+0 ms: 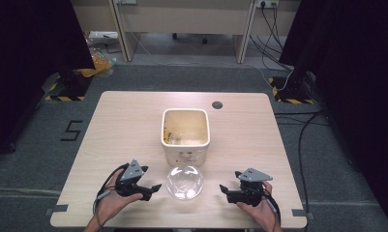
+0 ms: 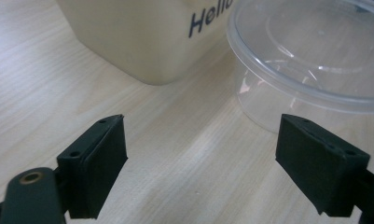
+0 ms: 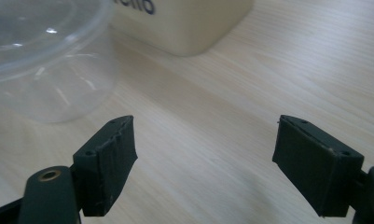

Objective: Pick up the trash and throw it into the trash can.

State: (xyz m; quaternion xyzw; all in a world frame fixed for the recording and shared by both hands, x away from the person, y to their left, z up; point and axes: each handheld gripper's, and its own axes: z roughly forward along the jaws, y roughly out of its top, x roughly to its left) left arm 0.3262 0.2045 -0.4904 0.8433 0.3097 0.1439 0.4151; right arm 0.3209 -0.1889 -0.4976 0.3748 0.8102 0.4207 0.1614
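Hovering low over the tabletop (image 1: 109,125), left hand-held gripper (image 1: 152,189) with jaws spread wide apart and nothing between them; mirroring it on the other side, right hand-held gripper (image 1: 224,189), jaws likewise wide apart and empty

Sitting between the two hand-held grippers, just inward of each and touching neither: clear plastic bowl (image 1: 185,181), upright on the tabletop, apparently empty. Standing just beyond the bowl, farther out from both hand-held grippers: cream square bin (image 1: 186,133), open at the top, close against the bowl or touching it, hard to tell which

Judging progress: barely begun. Nothing gripped yet, bowl lying untouched, both hand-held grippers only flanking it. Left to do, probably: closing in on the bowl's rim, lifting it, and perhaps carrying it toward the bin, though that last part is only a guess

Looking along the left hand-held gripper (image 2: 201,158): bowl (image 2: 310,60) ahead and to the right of the jaws, its thick rolled rim plain, with dark lettering on the bin (image 2: 142,37) wall beyond. Looking along the right hand-held gripper (image 3: 203,158): bowl (image 3: 45,56) ahead and to the left, bin (image 3: 184,23) corner past it. Showing from above what neither close view gives: the bin's inside with yellowish marks, a dark round fitting (image 1: 217,105) at the far edge, and the grey floor (image 1: 37,145) beyond
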